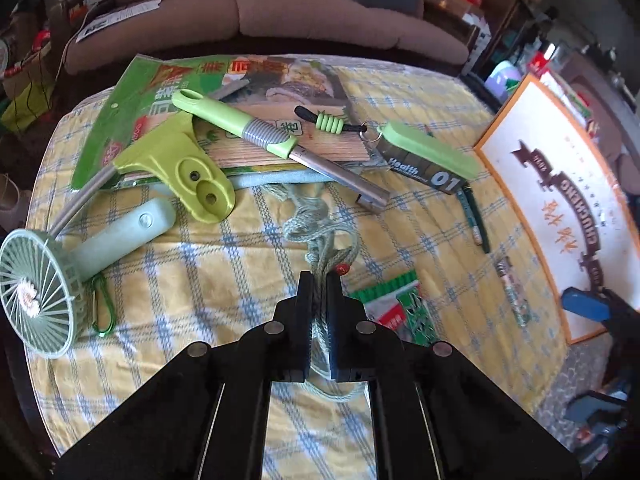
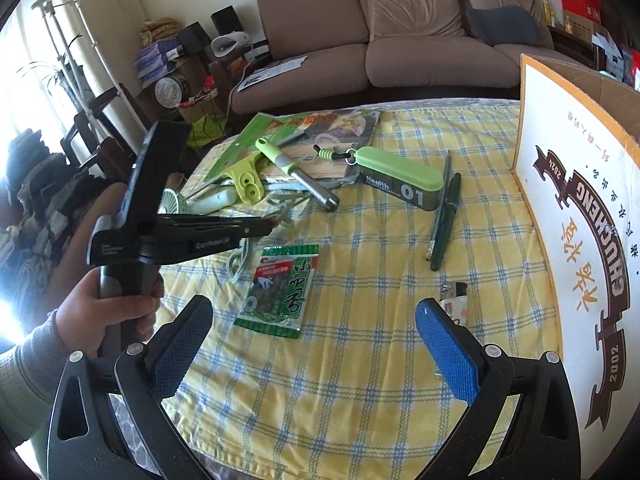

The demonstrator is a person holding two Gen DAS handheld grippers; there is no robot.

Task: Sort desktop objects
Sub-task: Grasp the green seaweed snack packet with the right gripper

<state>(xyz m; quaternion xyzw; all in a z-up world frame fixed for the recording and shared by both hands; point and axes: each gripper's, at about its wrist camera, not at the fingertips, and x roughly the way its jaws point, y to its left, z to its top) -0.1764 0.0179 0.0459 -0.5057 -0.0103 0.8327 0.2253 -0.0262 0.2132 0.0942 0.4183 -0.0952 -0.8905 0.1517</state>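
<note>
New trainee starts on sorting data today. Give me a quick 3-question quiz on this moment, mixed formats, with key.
1. Multiple choice: what do the jaws of the left gripper pinch?
A. the grey-green cord
B. the mini fan
C. the lighter

2. True or false: the right gripper holds the green snack packet.

3. Fill in: the two dark pens lie between the green-lidded tin and the upright printed ____.

Key: 1 A. 2 false, its jaws stand open above the checked cloth. 3 cardboard box.
</note>
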